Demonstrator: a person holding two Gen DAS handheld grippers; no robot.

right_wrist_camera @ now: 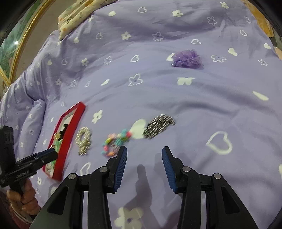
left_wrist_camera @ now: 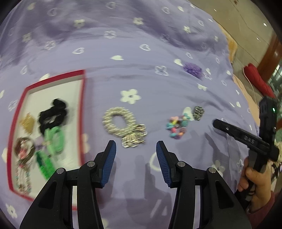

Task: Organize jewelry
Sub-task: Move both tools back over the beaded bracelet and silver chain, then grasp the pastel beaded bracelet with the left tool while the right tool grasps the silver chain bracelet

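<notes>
A red-rimmed tray (left_wrist_camera: pixel 82 98) lies on the purple bedspread at the left and holds a black scrunchie (left_wrist_camera: pixel 52 115), green clips (left_wrist_camera: pixel 53 139), a gold piece and bead strings. It also shows in the right wrist view (right_wrist_camera: pixel 66 141). A silver bracelet (left_wrist_camera: pixel 121 123) (right_wrist_camera: pixel 83 139), a colourful bead bracelet (left_wrist_camera: pixel 177 127) (right_wrist_camera: pixel 114 142), a black-and-white clip (left_wrist_camera: pixel 198 112) (right_wrist_camera: pixel 158 126) and a purple scrunchie (left_wrist_camera: pixel 192 69) (right_wrist_camera: pixel 186 59) lie loose on the bed. My left gripper (left_wrist_camera: pixel 136 147) is open and empty, just short of the silver bracelet. My right gripper (right_wrist_camera: pixel 144 152) is open and empty, near the bead bracelet.
The bedspread (right_wrist_camera: pixel 158 91) is rumpled with folds at the back. A patterned pillow (right_wrist_camera: pixel 77 14) lies at the far left corner. A red object (left_wrist_camera: pixel 257 79) sits on the floor beyond the bed's right edge.
</notes>
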